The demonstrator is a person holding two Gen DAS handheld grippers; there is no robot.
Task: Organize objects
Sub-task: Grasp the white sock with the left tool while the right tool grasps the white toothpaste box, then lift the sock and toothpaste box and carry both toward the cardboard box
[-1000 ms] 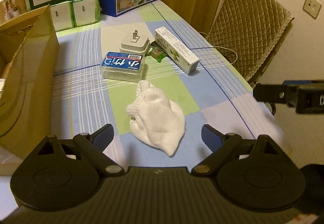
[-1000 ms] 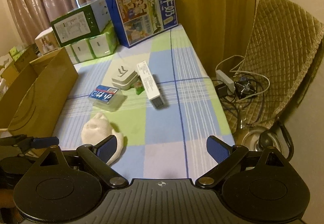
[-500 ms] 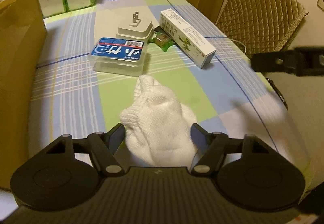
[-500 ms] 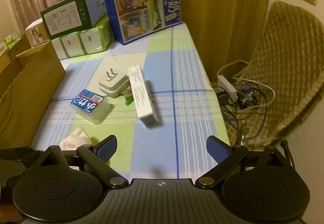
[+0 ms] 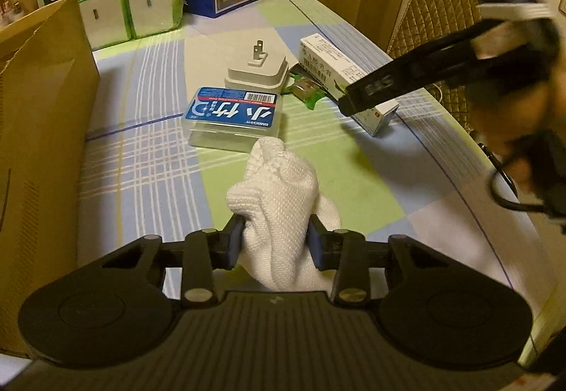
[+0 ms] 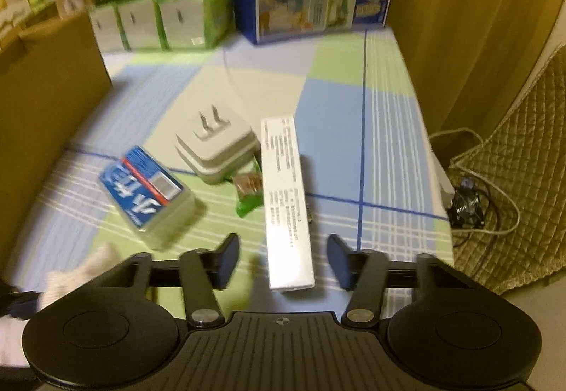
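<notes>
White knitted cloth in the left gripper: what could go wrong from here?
1. The left gripper pinches only a bunched fold of the white knitted cloth; it may slip out when lifted.
2. The cloth's far tip lies at the clear plastic box with the blue label and could drag it.
3. The open right gripper straddles the long white carton; closing off-centre might skew it.

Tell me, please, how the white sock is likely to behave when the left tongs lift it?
The sock is knitted and already bunched between the left tongs, so it will probably droop on both sides rather than hold shape. It looks light, so the lift should be easy. Its textured weave likely grips the pads, making slipping unlikely.
</notes>
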